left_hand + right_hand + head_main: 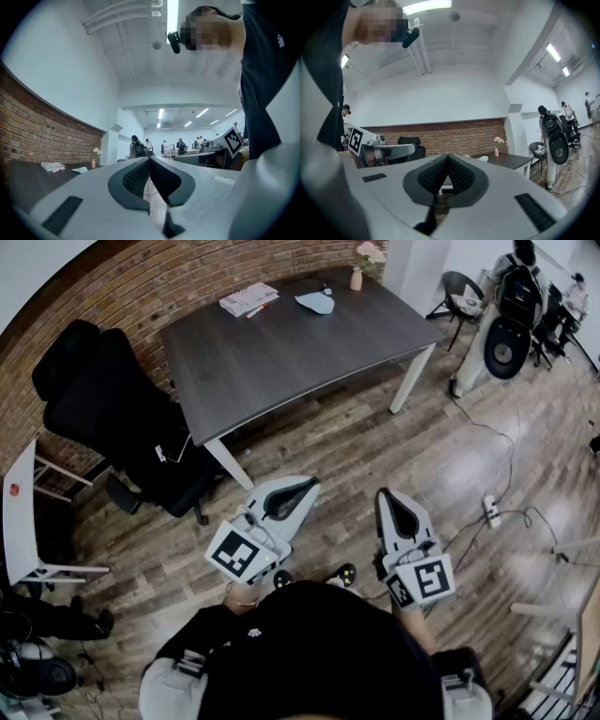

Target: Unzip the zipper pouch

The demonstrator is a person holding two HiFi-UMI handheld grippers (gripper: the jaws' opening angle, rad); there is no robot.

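The unzipping has not begun. The person stands on the wooden floor (394,442), well apart from the dark surface (281,362), with both tools held level in front of the body. The left gripper (302,488) has its fingers (137,178) pressed together with nothing between them. The right gripper (386,495) is the same, with its fingers (432,177) closed and empty.

What looks like the zipper pouch (316,302), a pale blue flat thing, lies at the far end of the surface. It sits between a booklet (248,298) on its left and a small vase (356,277) of flowers on its right. From here its zipper pull is too small to make out.

The step in hand is therefore the approach. The black office chair (103,418) blocks the left side, so the open right side is probably the easier way in.

- **Before reaching:** open both sets of fingers.
- **Find the zipper:** work out which way it runs and which end holds the pull.
- **Anchor hand:** pinch the fabric at the closed end of the zipper to hold it down. A light pouch on a smooth top will likely slide otherwise.
- **Pulling hand:** take the pull tab squarely and draw it straight along the teeth, low and steady. Lifting would probably bunch the fabric.
- **Watch for:** the vase is nearby and could easily be tipped by a wide sweep.
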